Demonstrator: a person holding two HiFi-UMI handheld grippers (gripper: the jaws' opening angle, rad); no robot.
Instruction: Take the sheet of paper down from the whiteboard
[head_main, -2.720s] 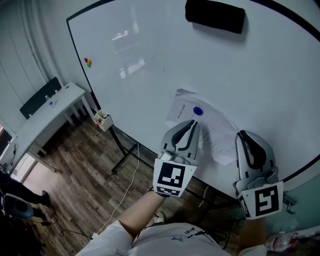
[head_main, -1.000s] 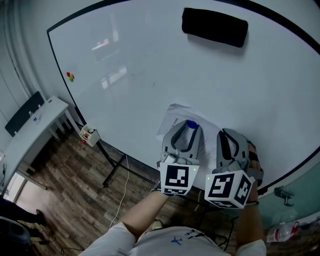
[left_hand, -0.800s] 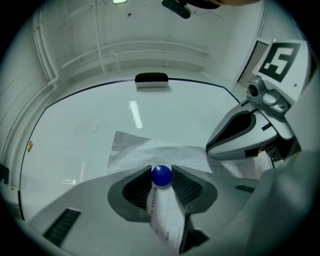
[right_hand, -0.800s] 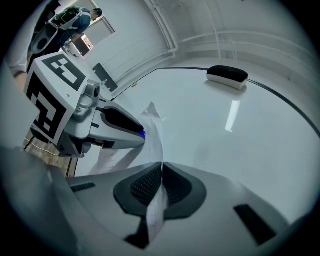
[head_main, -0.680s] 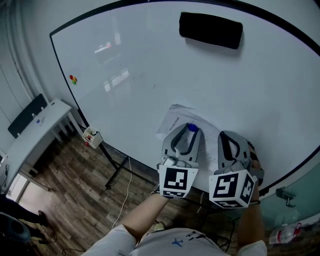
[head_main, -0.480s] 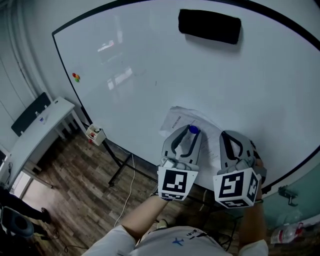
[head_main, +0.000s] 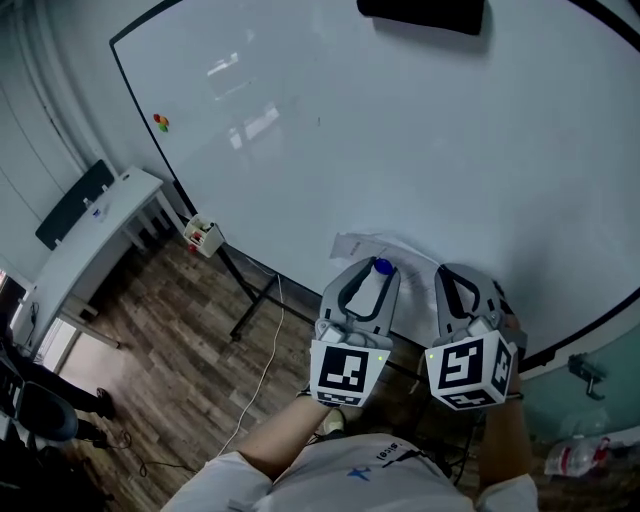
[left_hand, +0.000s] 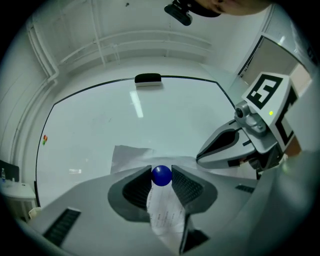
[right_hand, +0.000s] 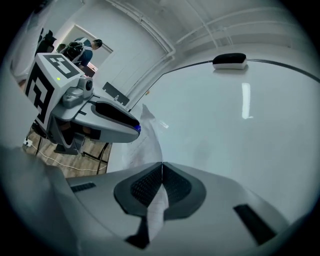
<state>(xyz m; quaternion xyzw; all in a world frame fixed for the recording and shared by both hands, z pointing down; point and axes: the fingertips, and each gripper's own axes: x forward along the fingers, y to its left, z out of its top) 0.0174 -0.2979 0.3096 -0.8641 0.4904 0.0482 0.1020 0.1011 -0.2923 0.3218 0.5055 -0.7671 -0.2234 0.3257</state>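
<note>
**Magnet pinched, sheet gripped**

Whiteboard fills the view, with the sheet of paper low on it. The left gripper is clenched on the blue magnet, and the right gripper is clamped on the sheet's edge. This looks like the detaching step: next, pull the magnet clear and draw the paper away without tearing. Whether the magnet touches the board is unclear. The sheet's lower part hides behind both grippers.
</note>
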